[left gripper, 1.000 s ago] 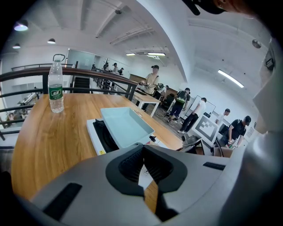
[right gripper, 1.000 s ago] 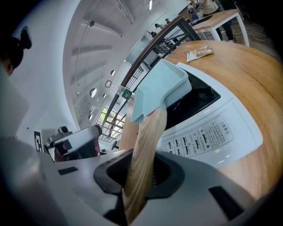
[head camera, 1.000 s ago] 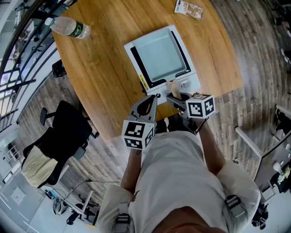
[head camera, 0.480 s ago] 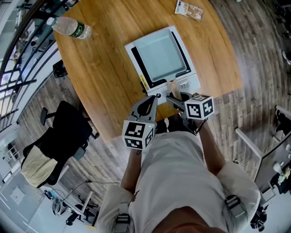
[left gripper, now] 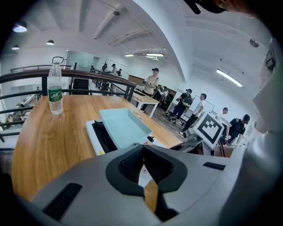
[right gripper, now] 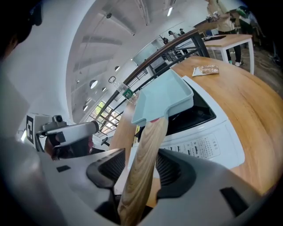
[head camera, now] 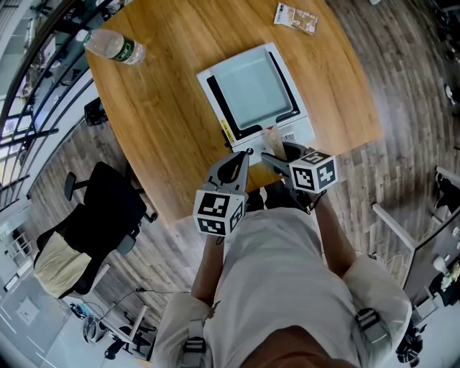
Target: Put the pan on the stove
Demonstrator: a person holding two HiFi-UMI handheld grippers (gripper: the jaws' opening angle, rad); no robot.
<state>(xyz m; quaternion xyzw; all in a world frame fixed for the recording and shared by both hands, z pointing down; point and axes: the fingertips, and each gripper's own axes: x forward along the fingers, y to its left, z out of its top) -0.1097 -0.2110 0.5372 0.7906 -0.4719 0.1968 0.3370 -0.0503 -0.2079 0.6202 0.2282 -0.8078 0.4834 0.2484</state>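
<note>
Had the pan [head camera: 253, 90] seated on the stove [head camera: 296, 134]; just spread the right gripper [right gripper: 140, 168] off the handle [right gripper: 150, 137] between its jaws — seemingly to release; held the left gripper [left gripper: 143, 152] pressed together, idle.

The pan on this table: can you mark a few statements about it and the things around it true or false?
The pan sits on the stove. True.
The right gripper clamps the pan's wooden handle tight. False: its jaws have just been opening and stand clear on either side of the handle.
A water bottle stands upright on the table. True.
The left gripper holds the snack packet. False: its jaws are together on nothing; the packet lies beyond the stove.
</note>
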